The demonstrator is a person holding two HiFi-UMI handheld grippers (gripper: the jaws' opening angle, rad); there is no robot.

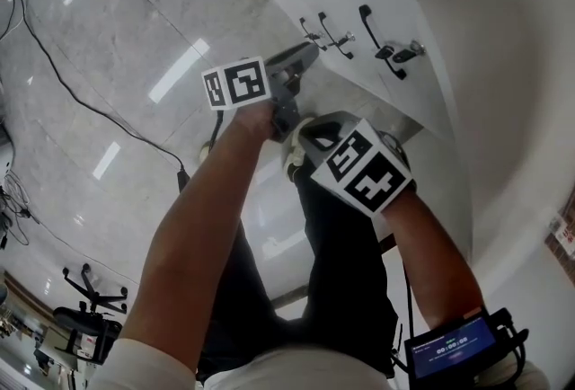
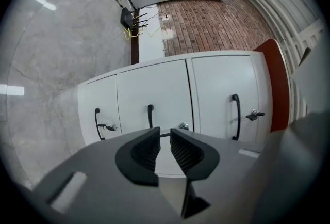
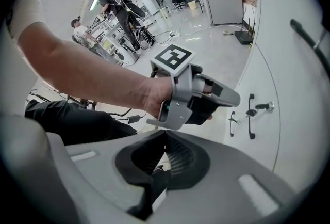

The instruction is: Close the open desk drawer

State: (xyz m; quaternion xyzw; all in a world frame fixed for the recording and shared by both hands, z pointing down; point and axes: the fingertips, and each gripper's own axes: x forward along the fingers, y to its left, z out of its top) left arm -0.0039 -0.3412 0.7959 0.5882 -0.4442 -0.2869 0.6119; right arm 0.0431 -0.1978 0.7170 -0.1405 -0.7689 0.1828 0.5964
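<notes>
Black ribbed fingers (image 2: 147, 148) of the left gripper (image 2: 165, 136) stand a narrow slot apart with nothing between them. They are aimed at the white desk (image 2: 219, 89) just ahead. The right gripper (image 3: 165, 138) is held close beside and behind it, its fingers pressed together at the tips and empty. Beyond the left fingertips sits the middle drawer front (image 2: 154, 89) with its black handle (image 2: 150, 115) and a small lock (image 2: 182, 126). It lies between two more fronts that carry handles and projecting keys. From this angle all three fronts look nearly flush, so which drawer is open cannot be told, and the push appears not yet made. The likely trouble is contact in the wrong place. A tip that lands on the handle or lock could skid off, and one that strays sideways could catch a key and bend it. An off-centre shove might also skew the drawer so it jams short of shut. Farther off lie the glossy marble floor (image 2: 56, 63) and a brick-paved patch (image 2: 211, 21).
</notes>
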